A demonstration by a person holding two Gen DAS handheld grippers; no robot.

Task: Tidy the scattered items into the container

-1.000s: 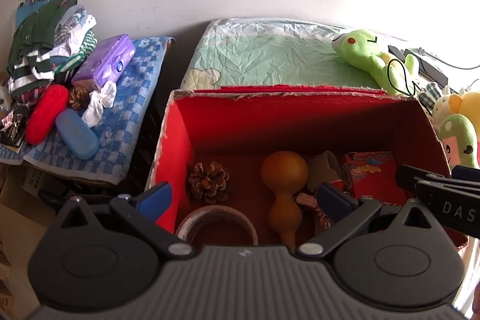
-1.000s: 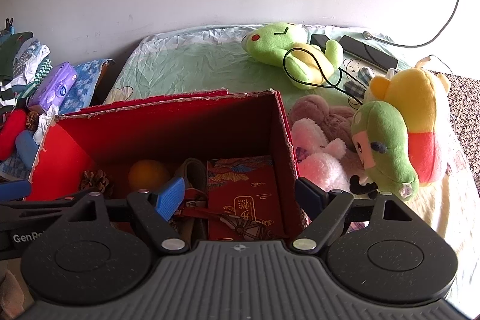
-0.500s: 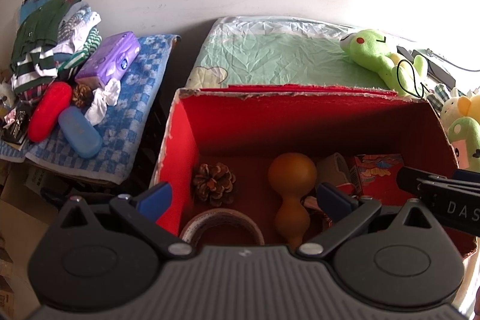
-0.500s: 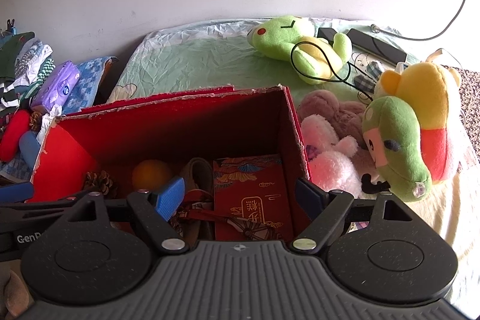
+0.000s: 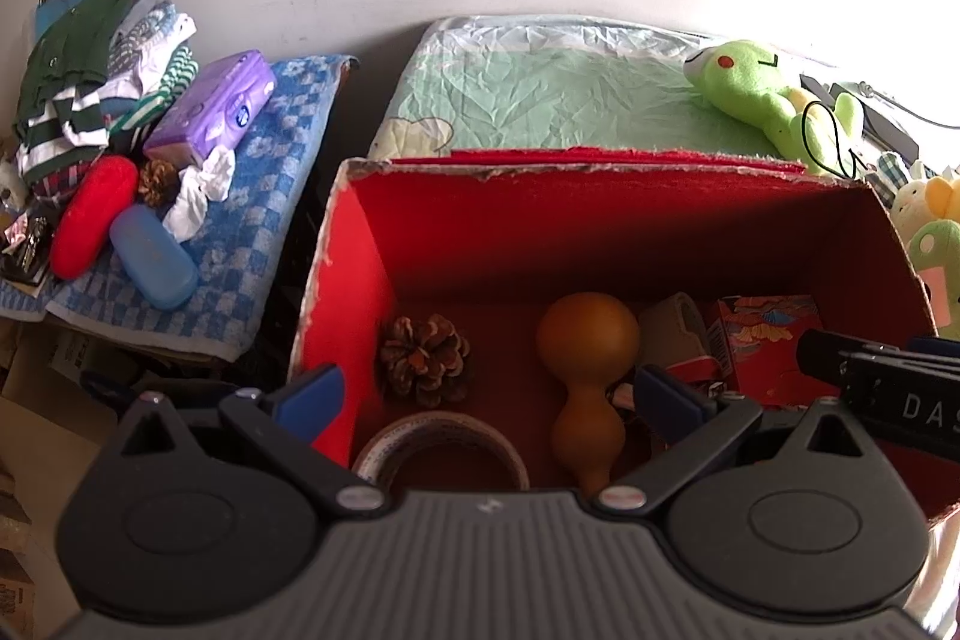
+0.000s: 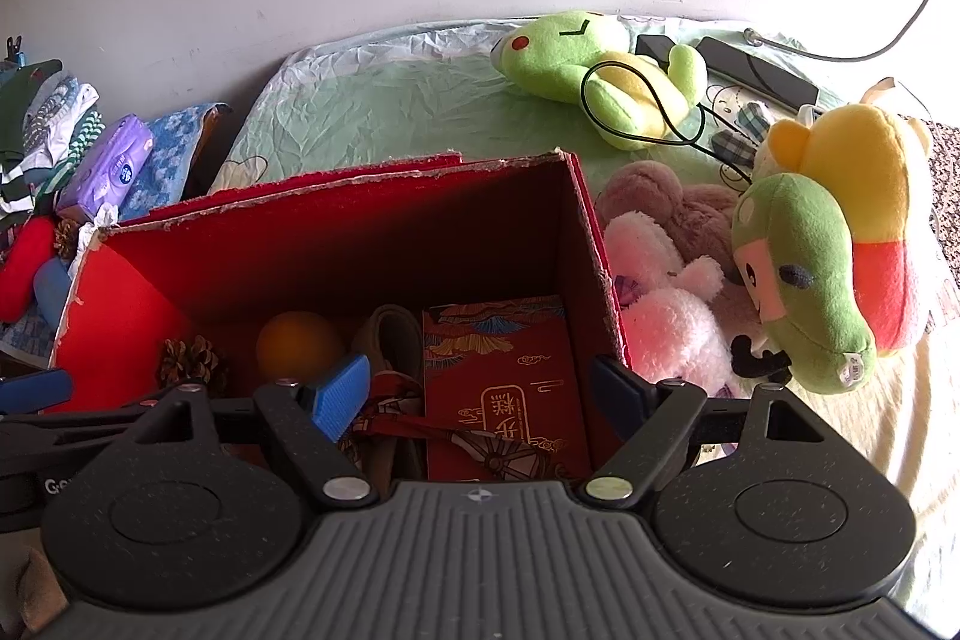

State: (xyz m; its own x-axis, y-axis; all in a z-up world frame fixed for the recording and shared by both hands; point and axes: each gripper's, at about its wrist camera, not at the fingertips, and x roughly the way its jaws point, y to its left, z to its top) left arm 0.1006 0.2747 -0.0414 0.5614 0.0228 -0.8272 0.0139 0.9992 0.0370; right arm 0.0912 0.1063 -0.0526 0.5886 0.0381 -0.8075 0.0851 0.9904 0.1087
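An open red box [image 5: 600, 226] stands in front of me and also shows in the right wrist view [image 6: 336, 244]. It holds a pine cone [image 5: 423, 359], a brown gourd [image 5: 585, 370], a tape roll [image 5: 441, 445] and a red patterned packet [image 6: 504, 388]. My left gripper [image 5: 489, 391] is open and empty above the box's left half. My right gripper [image 6: 477, 388] is open and empty above its right half. Plush toys lie right of the box: a green and yellow one [image 6: 822, 268], a pink one [image 6: 666, 304] and a green frog [image 6: 594, 64].
A blue checked towel [image 5: 258, 196] at the left carries a purple tissue pack [image 5: 213, 112], a red case [image 5: 93, 214], a blue case [image 5: 153, 256], a second pine cone [image 5: 157, 181] and folded clothes [image 5: 90, 64]. A green sheet [image 5: 540, 100] and black cables [image 6: 762, 64] lie behind the box.
Both views have shifted slightly, so the box and toys sit a little further right and lower. Both grippers stay open and empty. Nothing in the box moved.
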